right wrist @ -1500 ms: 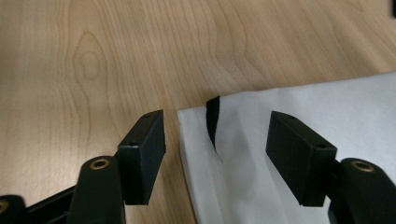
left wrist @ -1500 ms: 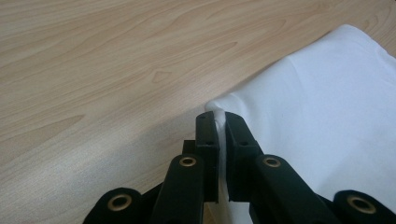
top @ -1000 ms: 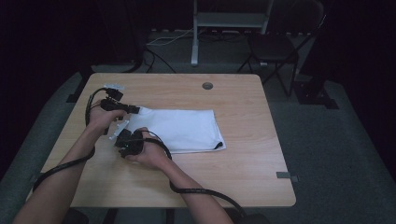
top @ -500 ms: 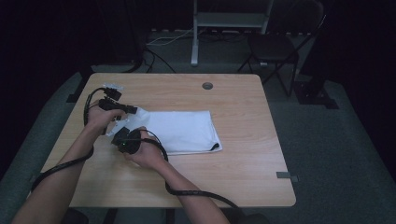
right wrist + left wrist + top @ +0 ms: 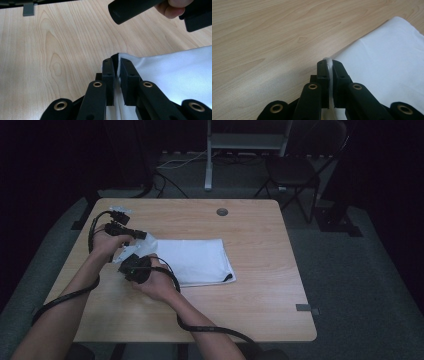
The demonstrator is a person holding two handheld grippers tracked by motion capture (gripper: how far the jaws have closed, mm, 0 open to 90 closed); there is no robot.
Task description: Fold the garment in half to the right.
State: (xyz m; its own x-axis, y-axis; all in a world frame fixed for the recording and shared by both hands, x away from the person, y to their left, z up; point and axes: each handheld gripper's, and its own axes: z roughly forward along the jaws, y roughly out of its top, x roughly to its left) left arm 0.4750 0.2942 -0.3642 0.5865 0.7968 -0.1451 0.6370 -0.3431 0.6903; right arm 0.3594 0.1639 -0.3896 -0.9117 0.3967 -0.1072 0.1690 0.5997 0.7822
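Light wood desk (image 5: 260,270) on grey carpet (image 5: 360,270). Dark room; black chair (image 5: 295,170) far right, grey metal stand (image 5: 247,142) far centre.

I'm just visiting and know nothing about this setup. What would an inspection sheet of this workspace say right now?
Surface: wooden table, round grommet hole near the far edge.
Job's things: white cloth lying folded, its left end lifted.
Clutter: nothing seen.
Grippers: left gripper and right gripper, jaws shut on the cloth's left edge.
Cables: black cable trails off the near edge; another loops by the left hand.
Surroundings: dark room, chair behind the table.
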